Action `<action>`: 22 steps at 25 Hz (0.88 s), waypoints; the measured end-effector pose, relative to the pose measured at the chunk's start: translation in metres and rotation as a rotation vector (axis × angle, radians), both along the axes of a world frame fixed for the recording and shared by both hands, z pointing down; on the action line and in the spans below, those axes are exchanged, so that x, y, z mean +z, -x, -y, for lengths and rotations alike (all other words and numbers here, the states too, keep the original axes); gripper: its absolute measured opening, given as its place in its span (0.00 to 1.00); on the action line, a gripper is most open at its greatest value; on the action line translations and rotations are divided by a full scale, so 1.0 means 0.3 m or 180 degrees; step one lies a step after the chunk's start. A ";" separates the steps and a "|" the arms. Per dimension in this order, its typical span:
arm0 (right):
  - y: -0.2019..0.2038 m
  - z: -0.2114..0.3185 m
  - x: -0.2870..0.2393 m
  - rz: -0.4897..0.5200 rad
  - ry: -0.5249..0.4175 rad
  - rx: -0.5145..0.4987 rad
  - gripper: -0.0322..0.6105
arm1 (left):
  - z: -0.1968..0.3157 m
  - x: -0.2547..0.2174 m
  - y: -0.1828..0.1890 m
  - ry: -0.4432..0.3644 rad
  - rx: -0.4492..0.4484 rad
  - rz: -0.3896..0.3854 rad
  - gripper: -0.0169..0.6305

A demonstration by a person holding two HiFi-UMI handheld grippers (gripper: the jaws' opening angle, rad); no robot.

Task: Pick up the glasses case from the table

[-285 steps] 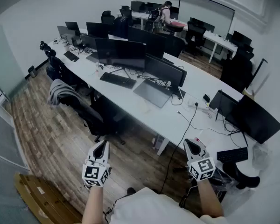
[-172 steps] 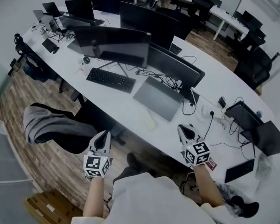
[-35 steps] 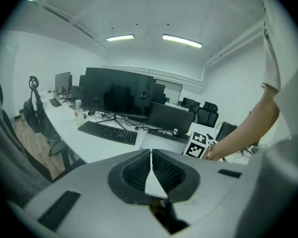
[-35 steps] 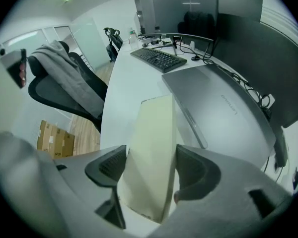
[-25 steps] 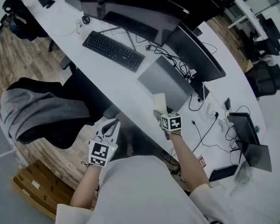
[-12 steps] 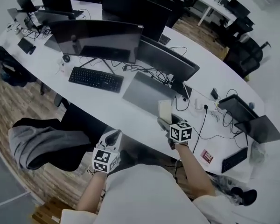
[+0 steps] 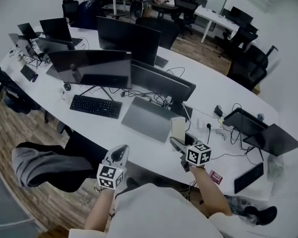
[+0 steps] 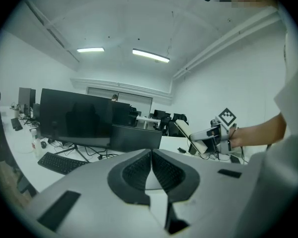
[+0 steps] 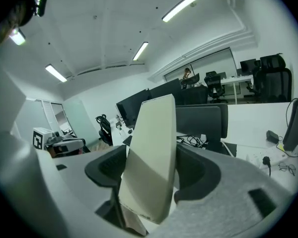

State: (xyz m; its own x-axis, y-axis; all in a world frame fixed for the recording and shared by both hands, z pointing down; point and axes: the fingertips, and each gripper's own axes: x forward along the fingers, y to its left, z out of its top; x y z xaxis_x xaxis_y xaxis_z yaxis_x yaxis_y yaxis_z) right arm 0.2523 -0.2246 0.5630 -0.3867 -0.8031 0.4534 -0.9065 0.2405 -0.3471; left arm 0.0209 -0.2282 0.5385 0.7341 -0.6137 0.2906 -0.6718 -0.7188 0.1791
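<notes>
A long white table (image 7: 228, 90) is seen stretching ahead of both tongs. A dark monitor (image 7: 92, 68), a closed grey laptop (image 7: 146, 119) and a black keyboard (image 7: 96, 105) are set on it, beyond the left tongs (image 7: 118, 153). The left tongs are pressed together, with nothing caught between them. The right tongs (image 7: 179, 144) are pinched on the pale glasses case (image 9: 151, 148), which is held nearly upright between their jaws, off the table.
</notes>
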 end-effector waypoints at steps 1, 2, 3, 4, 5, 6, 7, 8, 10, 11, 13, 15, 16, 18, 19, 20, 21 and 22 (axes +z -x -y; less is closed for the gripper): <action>-0.021 -0.003 -0.026 0.0007 -0.0049 -0.0015 0.53 | 0.001 -0.014 -0.021 -0.0031 -0.0013 0.0000 0.05; -0.042 -0.007 -0.051 0.0010 -0.0097 -0.0027 0.53 | 0.001 -0.028 -0.044 -0.0058 -0.0026 -0.0006 0.05; -0.065 -0.011 -0.077 0.0008 -0.0147 -0.0038 0.53 | 0.001 -0.043 -0.067 -0.0083 -0.0039 -0.0017 0.04; -0.087 -0.014 -0.103 -0.0002 -0.0200 -0.0047 0.53 | 0.000 -0.058 -0.089 -0.0105 -0.0050 -0.0032 0.05; -0.107 -0.016 -0.131 -0.0012 -0.0255 -0.0054 0.53 | 0.000 -0.073 -0.110 -0.0124 -0.0056 -0.0049 0.05; -0.126 -0.018 -0.159 -0.0017 -0.0308 -0.0057 0.53 | 0.001 -0.090 -0.129 -0.0140 -0.0057 -0.0065 0.04; -0.143 -0.021 -0.186 -0.0014 -0.0358 -0.0054 0.53 | 0.002 -0.107 -0.146 -0.0154 -0.0053 -0.0078 0.05; -0.159 -0.026 -0.213 -0.0009 -0.0406 -0.0048 0.53 | 0.002 -0.125 -0.162 -0.0170 -0.0045 -0.0088 0.04; -0.191 -0.038 -0.262 0.0005 -0.0499 -0.0024 0.53 | 0.001 -0.160 -0.187 -0.0214 -0.0018 -0.0100 0.05; -0.207 -0.045 -0.284 0.0000 -0.0548 -0.0008 0.53 | 0.002 -0.176 -0.199 -0.0242 0.0000 -0.0102 0.05; -0.243 -0.058 -0.328 -0.0046 -0.0666 0.0030 0.53 | 0.010 -0.199 -0.217 -0.0300 0.0027 -0.0083 0.04; -0.280 -0.069 -0.375 -0.0098 -0.0804 0.0089 0.53 | 0.029 -0.212 -0.227 -0.0351 0.0025 -0.0045 0.05; -0.298 -0.076 -0.397 -0.0113 -0.0867 0.0126 0.53 | 0.038 -0.220 -0.230 -0.0373 0.0017 -0.0032 0.04; -0.330 -0.089 -0.439 -0.0137 -0.0990 0.0193 0.53 | 0.053 -0.245 -0.235 -0.0426 0.0002 -0.0032 0.05; -0.344 -0.095 -0.459 -0.0161 -0.1055 0.0220 0.53 | 0.060 -0.261 -0.237 -0.0459 -0.0005 -0.0039 0.04; -0.356 -0.101 -0.481 -0.0194 -0.1123 0.0244 0.53 | 0.066 -0.278 -0.237 -0.0494 -0.0011 -0.0048 0.05; -0.367 -0.107 -0.502 -0.0232 -0.1193 0.0265 0.53 | 0.071 -0.295 -0.237 -0.0527 -0.0016 -0.0056 0.04; -0.375 -0.115 -0.521 -0.0267 -0.1262 0.0285 0.53 | 0.074 -0.311 -0.236 -0.0558 -0.0019 -0.0062 0.05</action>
State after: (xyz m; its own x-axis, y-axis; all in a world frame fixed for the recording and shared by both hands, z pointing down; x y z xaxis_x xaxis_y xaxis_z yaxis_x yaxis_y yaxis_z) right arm 0.3649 -0.1902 0.4067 -0.2821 -0.9506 0.1293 -0.9511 0.2595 -0.1675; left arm 0.0918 -0.2504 0.4453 0.7349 -0.6580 0.1644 -0.6736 -0.7362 0.0645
